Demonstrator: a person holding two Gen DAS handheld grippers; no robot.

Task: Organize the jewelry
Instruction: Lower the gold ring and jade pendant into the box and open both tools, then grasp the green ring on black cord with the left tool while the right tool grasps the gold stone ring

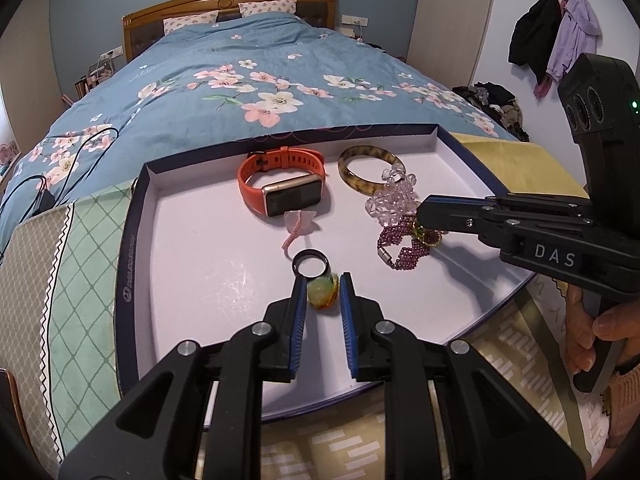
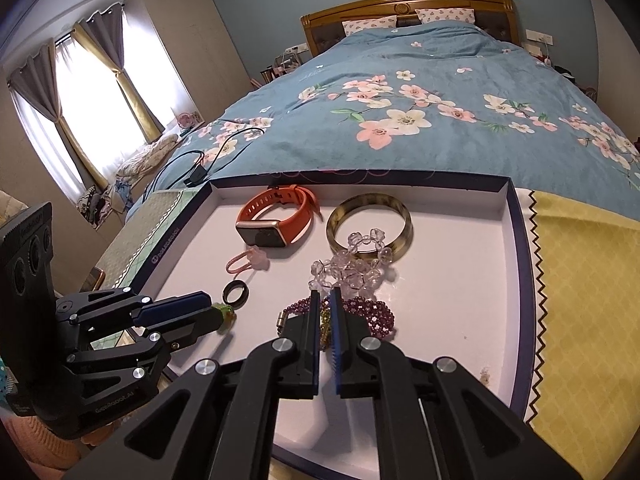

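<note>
A shallow white tray with a dark rim lies on the bed's foot. In it are an orange smartwatch, a tortoiseshell bangle, a clear bead bracelet, a purple bead bracelet, a pink loop charm, a black ring and a green-yellow ring. My left gripper has its jaws closed around the green-yellow ring. My right gripper is nearly closed on a green-gold piece lying on the purple bracelet.
The tray rests on yellow and green patterned cloths. A blue floral duvet lies behind, with a black cable on it. Coats hang at right.
</note>
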